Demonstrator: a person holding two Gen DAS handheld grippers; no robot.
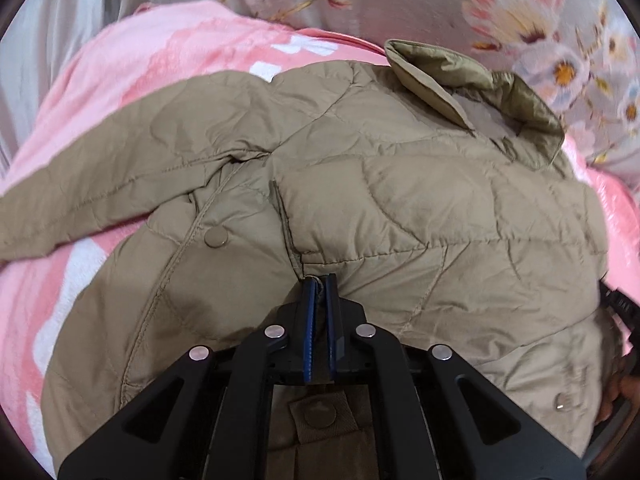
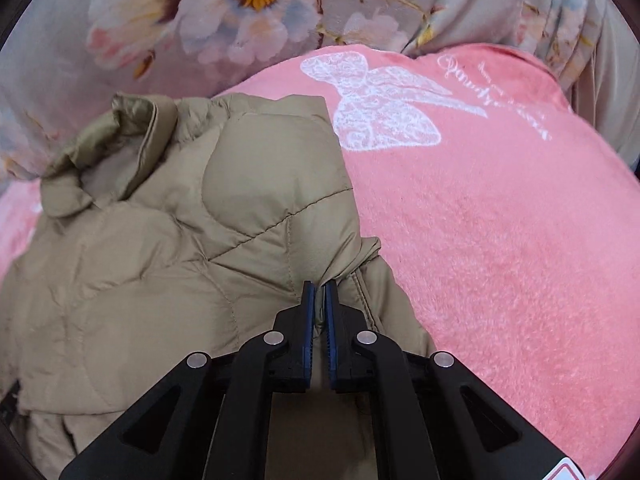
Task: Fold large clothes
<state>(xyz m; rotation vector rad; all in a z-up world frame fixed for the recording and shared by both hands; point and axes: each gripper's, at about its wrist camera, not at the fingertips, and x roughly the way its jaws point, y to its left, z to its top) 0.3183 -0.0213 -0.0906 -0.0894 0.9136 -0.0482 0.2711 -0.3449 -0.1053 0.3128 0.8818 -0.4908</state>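
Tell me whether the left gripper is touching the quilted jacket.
Touching. The left wrist view shows the left gripper closed on a pinched fold of the tan quilted jacket.

The tan quilted puffer jacket (image 1: 400, 200) runs off the lower edge in both wrist views, so its hem is unseen. Its left sleeve (image 1: 80, 200) is cut by the picture's left edge. The white script (image 2: 500, 92) on the pink fleece blanket (image 2: 500, 240) is too blurred to read. The black object (image 1: 618, 308) at the left view's right rim is mostly cropped and cannot be identified.
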